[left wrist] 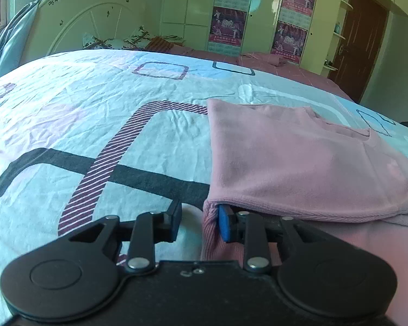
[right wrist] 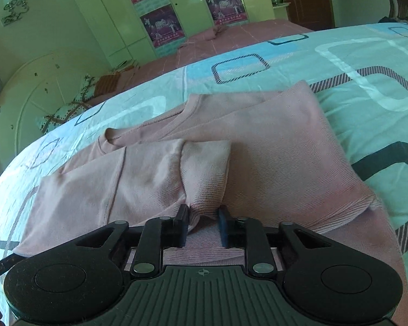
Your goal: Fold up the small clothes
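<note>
We see the pink sweater [right wrist: 272, 146] lying partly folded on the bed [left wrist: 68, 114]. Our left tool [left wrist: 200, 221] stands spread at its hem corner, gripping nothing; our right tool [right wrist: 204, 221] stands spread around the sleeve cuff [right wrist: 206, 203], not pinching. Closing too shallow could let the cuff slip and undo the fold.

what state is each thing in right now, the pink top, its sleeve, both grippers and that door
pink top: lying flat on the bed, partly folded
sleeve: folded across the body, cuff between the right gripper's fingers
right gripper: cuff fabric bunched between its jaws
left gripper: open, hem beside its blue pad
brown door: closed
bed cover: spread out, wrinkled
</note>
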Motion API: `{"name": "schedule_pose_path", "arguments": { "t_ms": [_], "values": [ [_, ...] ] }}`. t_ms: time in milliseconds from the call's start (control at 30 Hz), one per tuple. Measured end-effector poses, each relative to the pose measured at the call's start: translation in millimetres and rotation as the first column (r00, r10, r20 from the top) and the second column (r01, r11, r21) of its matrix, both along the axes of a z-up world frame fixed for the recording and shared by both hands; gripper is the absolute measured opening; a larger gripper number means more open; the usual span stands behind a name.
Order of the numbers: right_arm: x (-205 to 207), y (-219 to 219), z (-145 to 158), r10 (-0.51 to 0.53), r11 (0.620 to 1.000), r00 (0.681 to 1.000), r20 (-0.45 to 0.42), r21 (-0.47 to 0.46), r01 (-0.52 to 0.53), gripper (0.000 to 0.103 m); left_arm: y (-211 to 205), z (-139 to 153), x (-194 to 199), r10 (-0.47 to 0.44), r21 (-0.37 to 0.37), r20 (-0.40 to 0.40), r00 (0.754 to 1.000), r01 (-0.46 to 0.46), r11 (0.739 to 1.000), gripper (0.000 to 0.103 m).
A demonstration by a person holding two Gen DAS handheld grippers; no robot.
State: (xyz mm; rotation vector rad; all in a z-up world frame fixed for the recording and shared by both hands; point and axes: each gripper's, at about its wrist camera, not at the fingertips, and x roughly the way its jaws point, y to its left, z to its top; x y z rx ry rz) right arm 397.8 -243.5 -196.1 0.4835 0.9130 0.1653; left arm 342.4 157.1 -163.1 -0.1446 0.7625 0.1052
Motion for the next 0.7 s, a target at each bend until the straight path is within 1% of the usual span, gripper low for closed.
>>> {"name": "schedule_pose_path", "arguments": {
  "t_ms": [33, 100, 167, 200, 267, 333, 367, 433, 533, 567, 633, 667, 700],
  "values": [
    [-1, -5, 2, -0.014, 1.0, 1.0, 0.008, 0.002, 0.014, 0.032, 2, 2, -2, -0.005, -0.001, -0.007, 1.0, 0.005, 1.0, 0.034],
    [-3, -15, 8, -0.037, 0.999, 0.999, 0.021, 0.019, 0.036, 0.033, 6, 7, -6, -0.006, -0.016, -0.011, 1.0, 0.006, 1.0, 0.042],
    [3, -20, 9, -0.041, 0.999, 0.999, 0.019, 0.015, 0.04, 0.033, 10, 15, -13, 0.022, -0.044, 0.013, 1.0, -0.021, 0.999, 0.058],
    [7, -22, 7, -0.043, 0.999, 0.999, 0.014, 0.019, 0.043, 0.033, 11, 19, -14, 0.036, -0.048, 0.027, 0.999, -0.035, 0.998, 0.061],
    [17, -25, 1, -0.052, 0.998, 0.999, -0.005, 0.046, 0.053, 0.034, 12, 24, -11, 0.045, -0.067, 0.038, 0.998, -0.043, 0.997, 0.062],
    [28, -26, -6, -0.063, 0.995, 0.998, -0.025, 0.076, 0.064, 0.041, 11, 27, -1, 0.043, -0.086, 0.036, 0.998, -0.04, 0.995, 0.062],
    [34, -26, -9, -0.068, 0.993, 0.997, -0.035, 0.091, 0.071, 0.042, 10, 27, 6, 0.041, -0.088, 0.035, 0.999, -0.037, 0.995, 0.062],
    [44, -26, -15, -0.077, 0.99, 0.996, -0.045, 0.117, 0.082, 0.043, 5, 26, 23, 0.032, -0.094, 0.036, 0.999, -0.028, 0.995, 0.062],
    [57, -21, -19, -0.085, 0.99, 0.996, -0.041, 0.112, 0.089, 0.043, -2, 20, 49, 0.023, -0.095, 0.029, 0.999, -0.02, 0.995, 0.061],
    [60, -18, -21, -0.081, 0.99, 0.996, -0.042, 0.113, 0.085, 0.043, -3, 17, 59, 0.027, -0.093, 0.025, 0.999, -0.025, 0.995, 0.061],
    [66, -12, -22, -0.061, 0.991, 0.997, -0.041, 0.117, 0.065, 0.042, -1, 11, 75, 0.056, -0.114, 0.011, 0.998, -0.055, 0.992, 0.06],
    [67, -8, -22, -0.045, 0.993, 0.998, -0.038, 0.108, 0.049, 0.042, 2, 8, 83, 0.07, -0.133, 0.001, 0.998, -0.069, 0.989, 0.06],
    [68, -4, -21, -0.031, 0.995, 0.999, -0.032, 0.099, 0.034, 0.026, 5, 5, 89, 0.081, -0.151, -0.011, 0.997, -0.082, 0.985, 0.06]
  ]
}}
